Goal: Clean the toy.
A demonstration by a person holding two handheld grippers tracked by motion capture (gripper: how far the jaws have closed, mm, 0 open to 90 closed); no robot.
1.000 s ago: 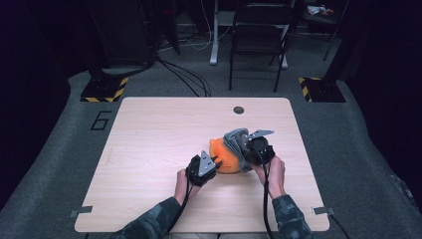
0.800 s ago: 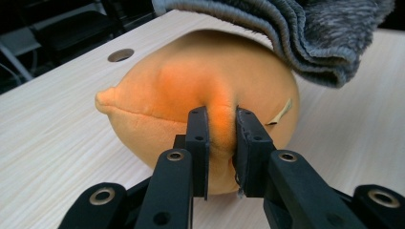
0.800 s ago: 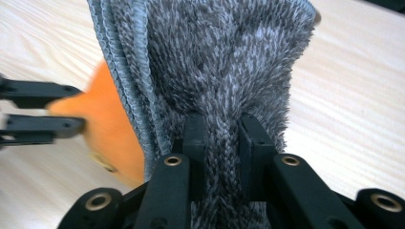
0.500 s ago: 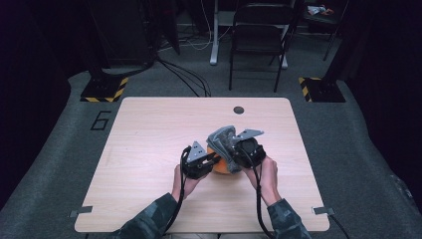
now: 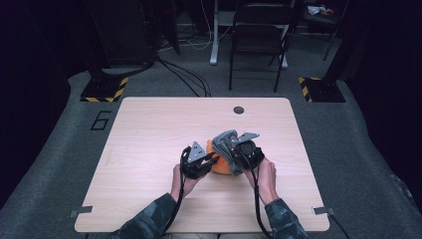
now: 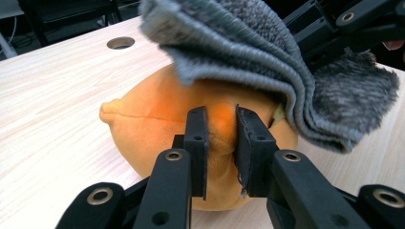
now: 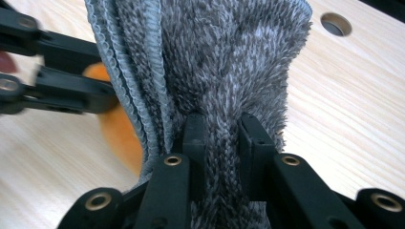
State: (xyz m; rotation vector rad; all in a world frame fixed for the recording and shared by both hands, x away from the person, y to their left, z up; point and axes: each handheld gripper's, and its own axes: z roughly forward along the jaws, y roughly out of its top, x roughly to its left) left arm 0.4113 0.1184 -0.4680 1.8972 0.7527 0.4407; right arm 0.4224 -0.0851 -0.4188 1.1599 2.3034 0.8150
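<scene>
Left hand-held gripper [image 6: 222, 143] pinches soft orange plush toy [image 6: 157, 124] on worktop [image 5: 149, 139]; right hand-held gripper [image 7: 222, 143] clamps grey fuzzy knit cloth [image 7: 210, 62] w/ folds draped over toy. Risk: small pinch slips, toy shifts.

**Both hands low over the near half of the table, both grippers clamped**

Two forearms in camouflage sleeves come in over the near edge of the table [image 5: 149, 149], angled slightly toward each other. Left hand [image 5: 181, 180] grips the left gripper [image 5: 215, 158], pointed right and a bit forward; grey three-cornered plate on top. Its jaws stand nearly together, pinching a fold of the orange plush [image 6: 157, 129], seen in the left gripper view. Right hand [image 5: 266, 179] holds the right gripper [image 5: 230, 155], pointed left toward the other one, body raised a little. Its jaws are pressed onto the grey cloth [image 7: 215, 71]. Gripper tips near each other, not touching. Cables trail back along both forearms.
</scene>
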